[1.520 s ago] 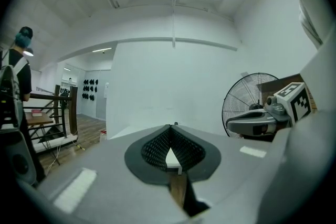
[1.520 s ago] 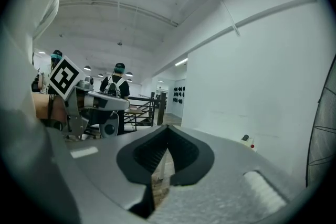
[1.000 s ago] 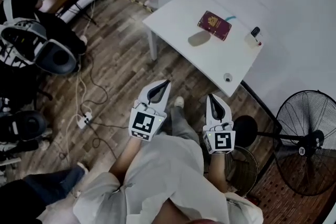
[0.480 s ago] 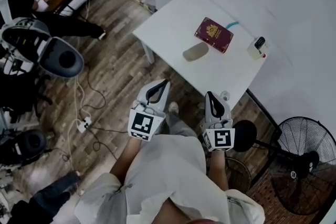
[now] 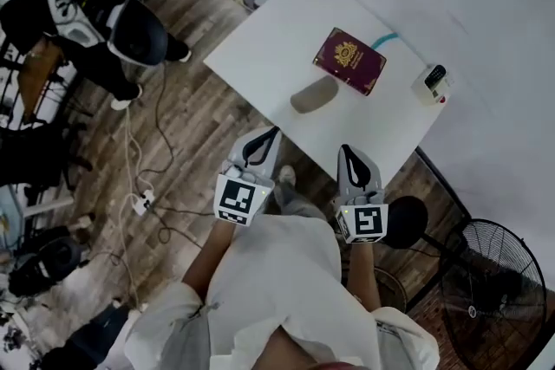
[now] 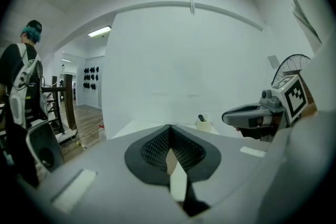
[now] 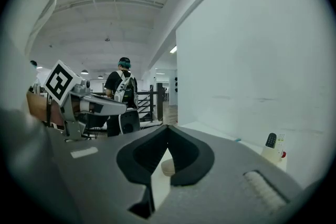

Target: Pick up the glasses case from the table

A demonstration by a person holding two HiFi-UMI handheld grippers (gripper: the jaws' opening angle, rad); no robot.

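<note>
A dark red booklet [image 5: 349,61] lies flat with a thin blue-green thing [image 5: 384,40] poking out behind it, a small white cup [image 5: 429,88] holding a black remote [image 5: 436,74] stands near, and a black fan [image 5: 486,277] stands on the wood floor [image 5: 186,113].

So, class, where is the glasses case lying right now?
In the head view, the glasses case lies near the middle of the white table, just left of the maroon booklet and slightly nearer the person.

Head view looks steeply down; both gripper views face the shared white table [image 5: 260,56]
</note>
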